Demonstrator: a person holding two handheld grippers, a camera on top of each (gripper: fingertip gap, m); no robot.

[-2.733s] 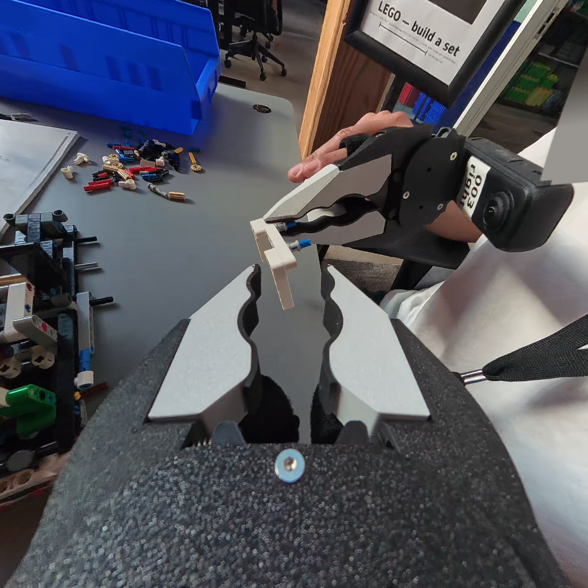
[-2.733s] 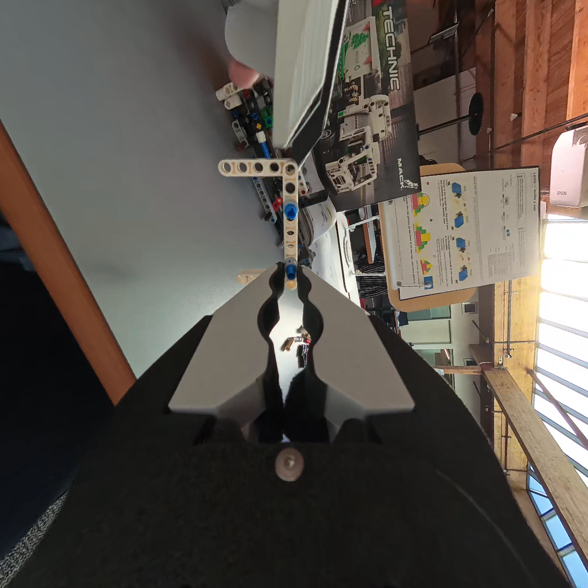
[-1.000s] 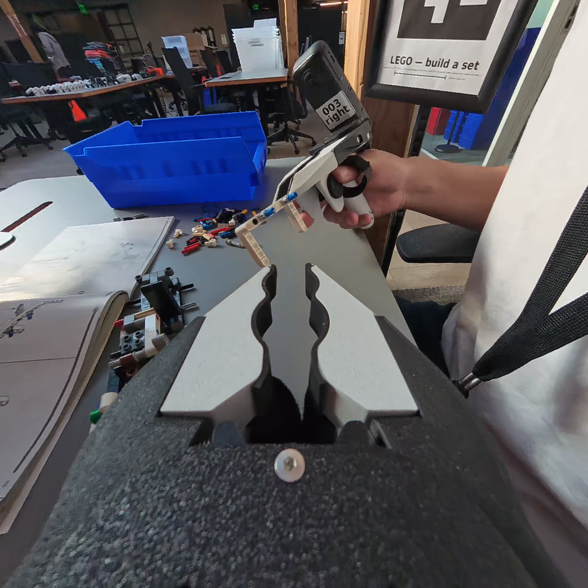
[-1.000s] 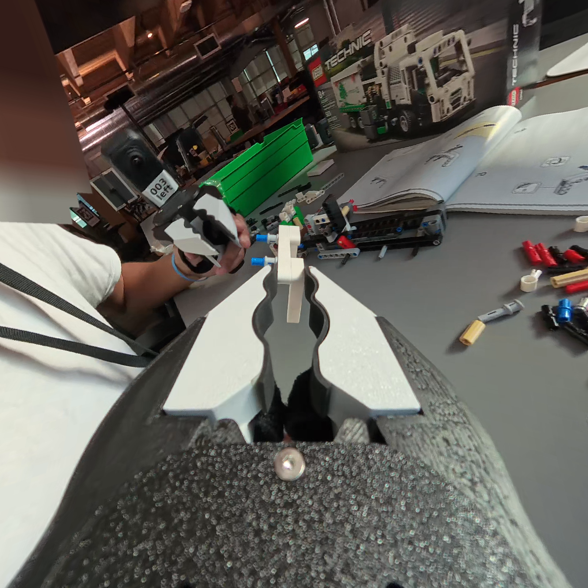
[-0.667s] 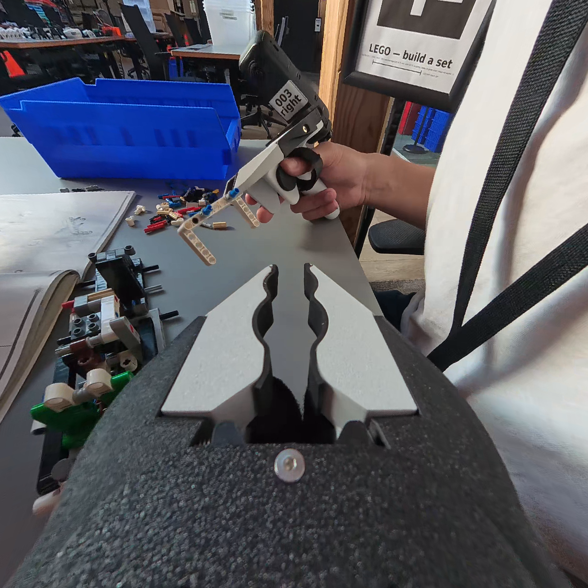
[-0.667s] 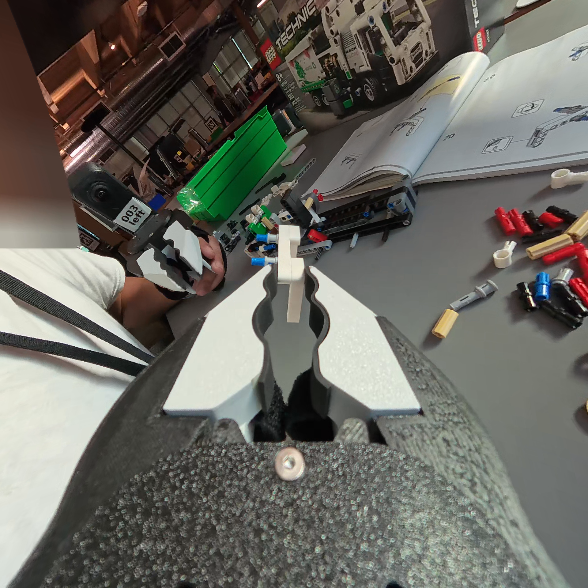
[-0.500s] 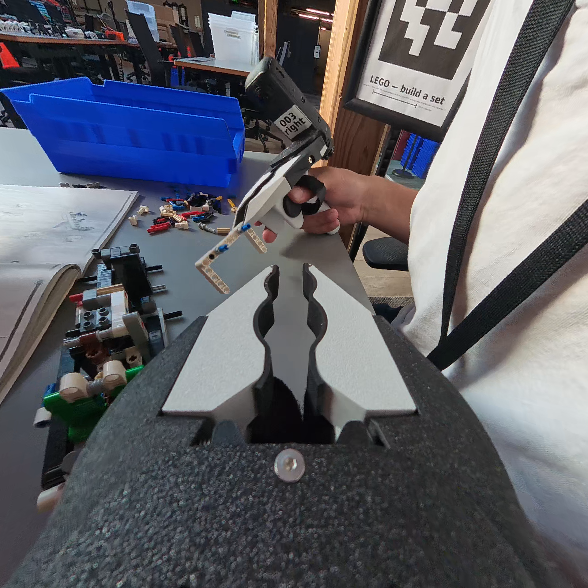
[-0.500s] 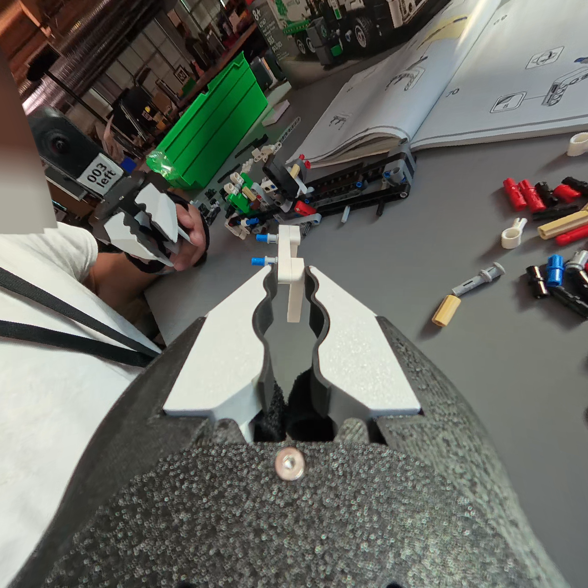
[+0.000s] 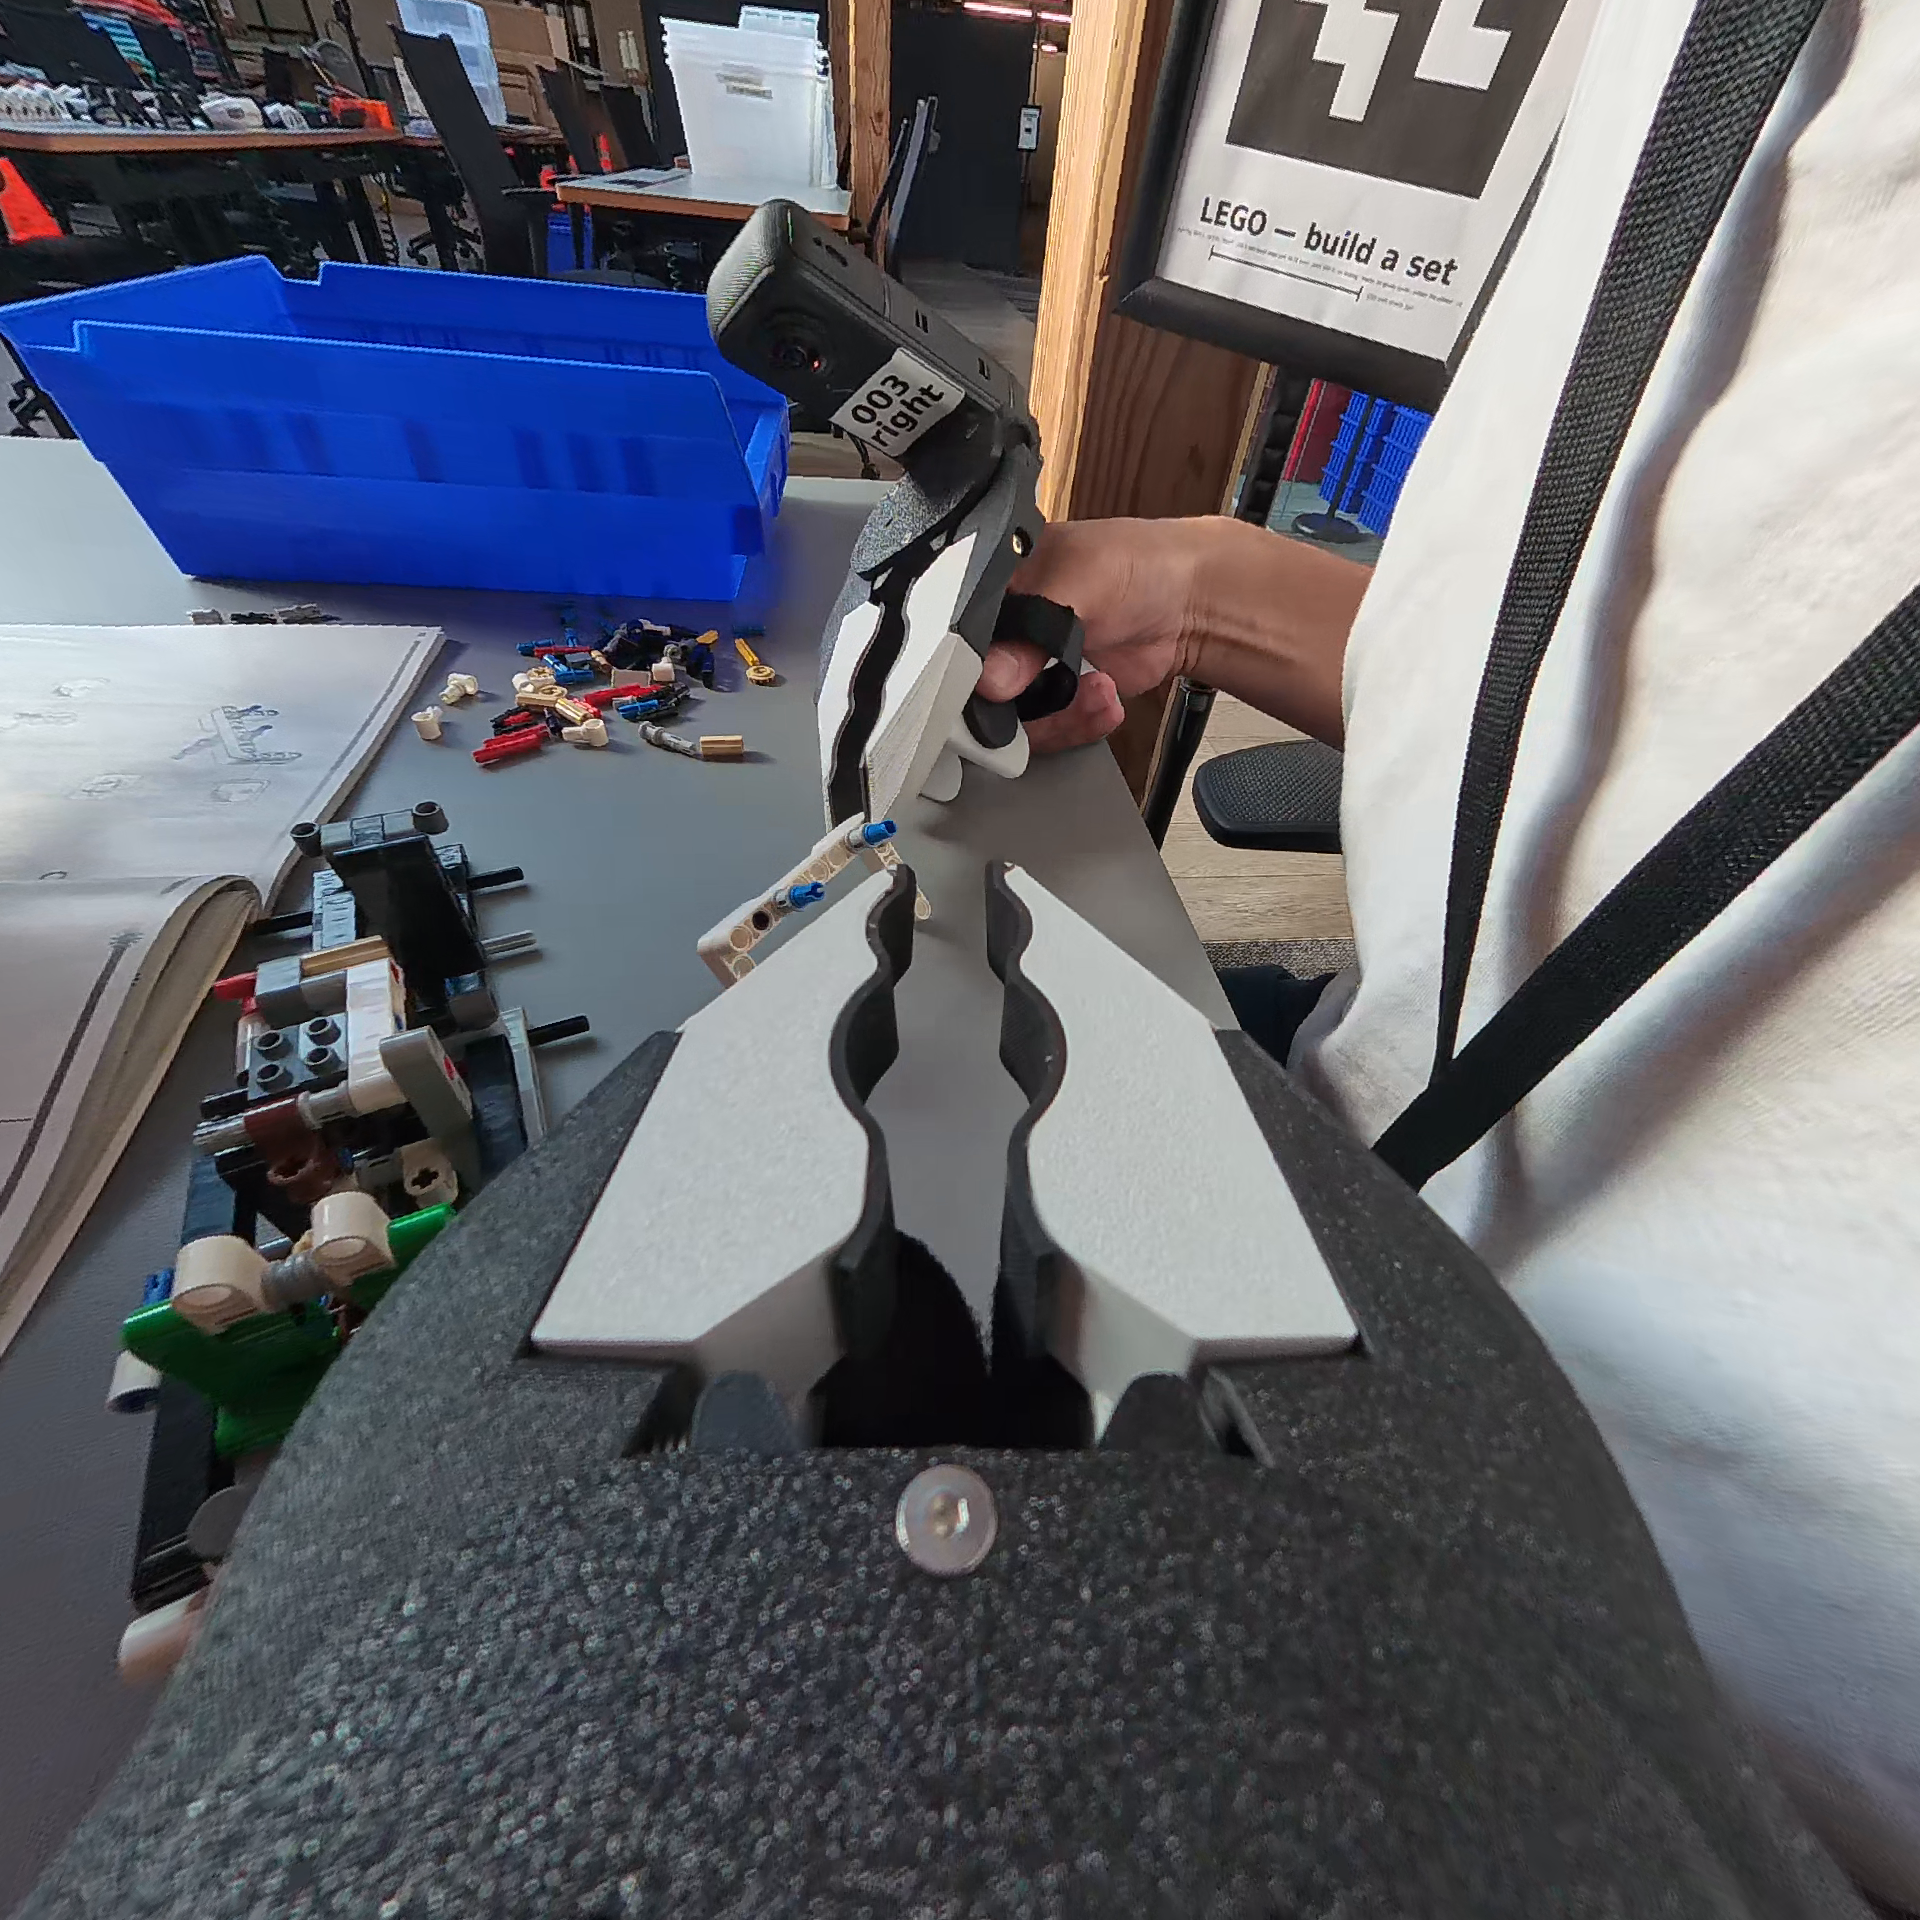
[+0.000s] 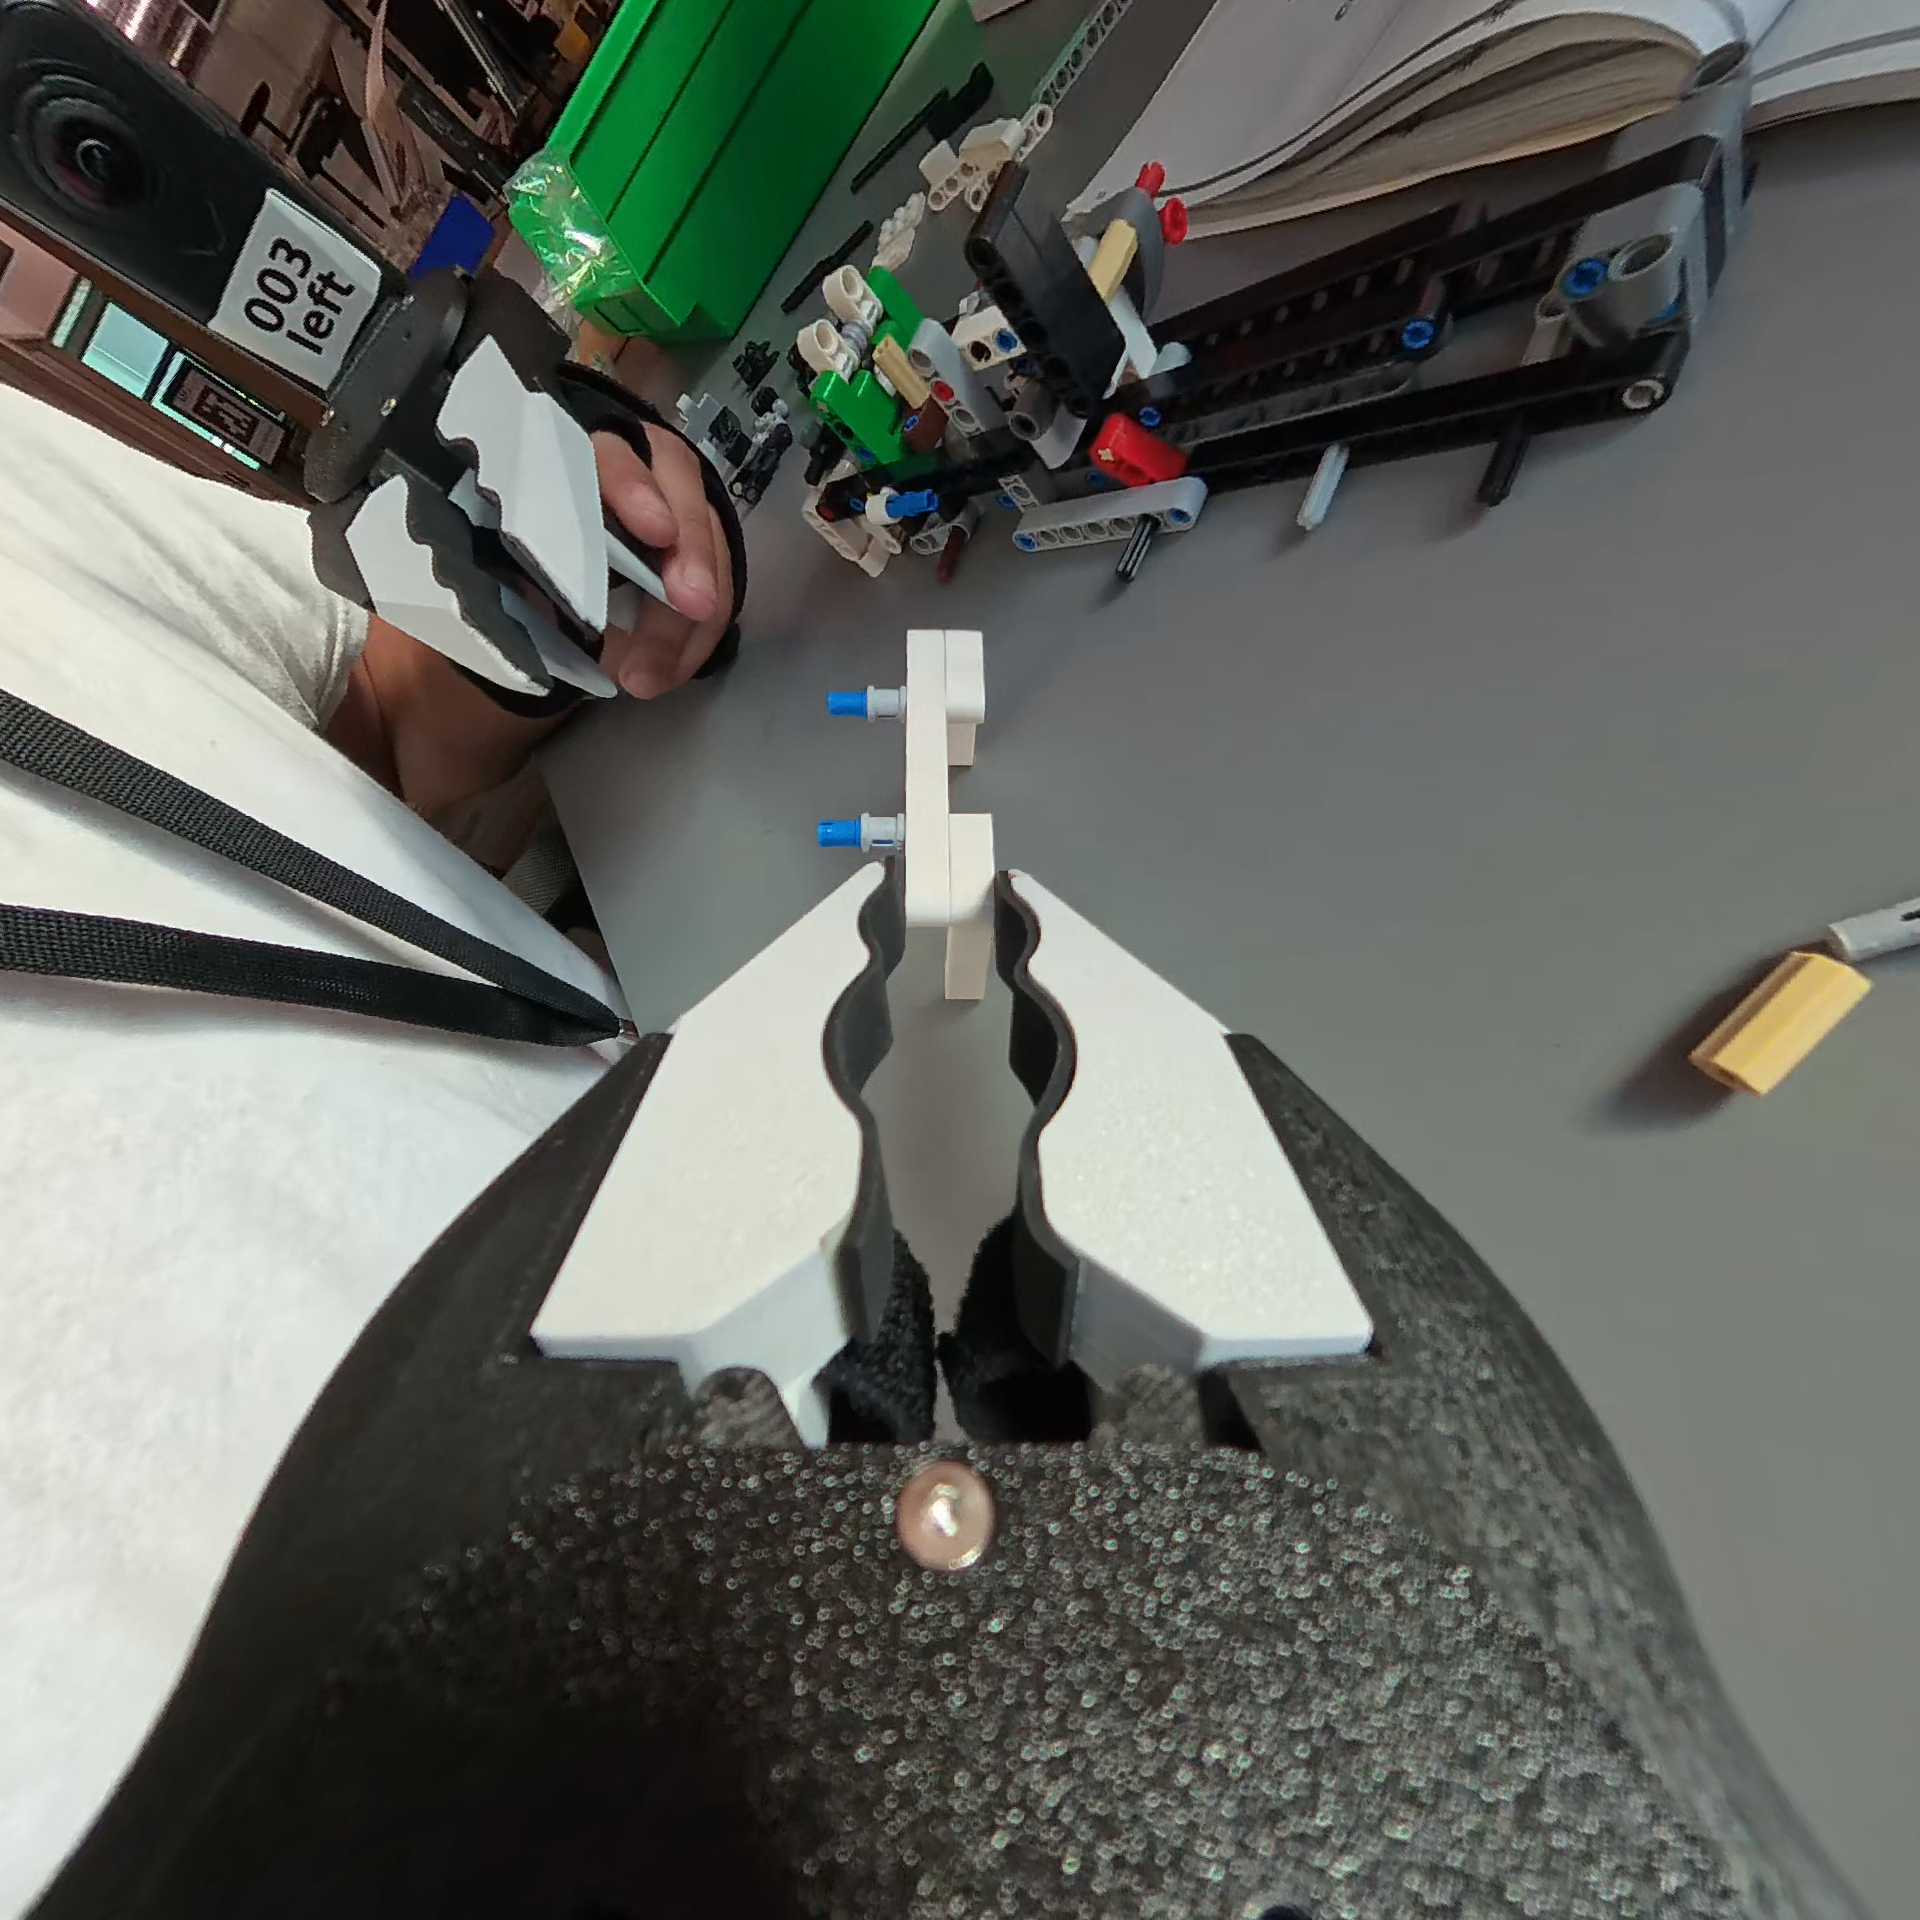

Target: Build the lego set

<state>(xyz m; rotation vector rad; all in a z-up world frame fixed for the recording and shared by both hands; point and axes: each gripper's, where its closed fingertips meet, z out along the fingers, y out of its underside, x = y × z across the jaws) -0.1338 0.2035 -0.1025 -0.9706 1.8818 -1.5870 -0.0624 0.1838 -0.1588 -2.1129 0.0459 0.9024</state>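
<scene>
My right gripper [image 10: 943, 883] is shut on a white L-shaped beam [image 10: 940, 790] with two blue pins sticking out to its left. It holds the beam above the grey table [image 10: 1455, 779]. In the left wrist view the right gripper [image 9: 862, 821] points down, with the beam [image 9: 774, 914] just left of my left fingertips. My left gripper [image 9: 948, 883] is open and empty; it also shows in the right wrist view [image 10: 488, 540], at the table's near edge. The partly built model [image 9: 353, 1049] lies on the table to the left, and shows beyond the beam in the right wrist view [image 10: 1143, 395].
A blue bin [image 9: 416, 436] stands at the back with a pile of loose pieces [image 9: 603, 696] in front of it. An open instruction booklet [image 9: 156, 748] lies left. A green bin [image 10: 727, 156] and a tan piece [image 10: 1782, 1023] show in the right wrist view. About 10 centimeters separates my left fingertips from my right. To reach the tan piece [image 10: 1782, 1023] in a straight line is about 11 centimeters for my right fingers, about 20 centimeters for my left. It turns up in the left wrist view [image 9: 720, 743] as well.
The right gripper has tipped its fingers downward and brought the beam down and closer, right up to my left fingertips. The left gripper stays open and empty.
</scene>
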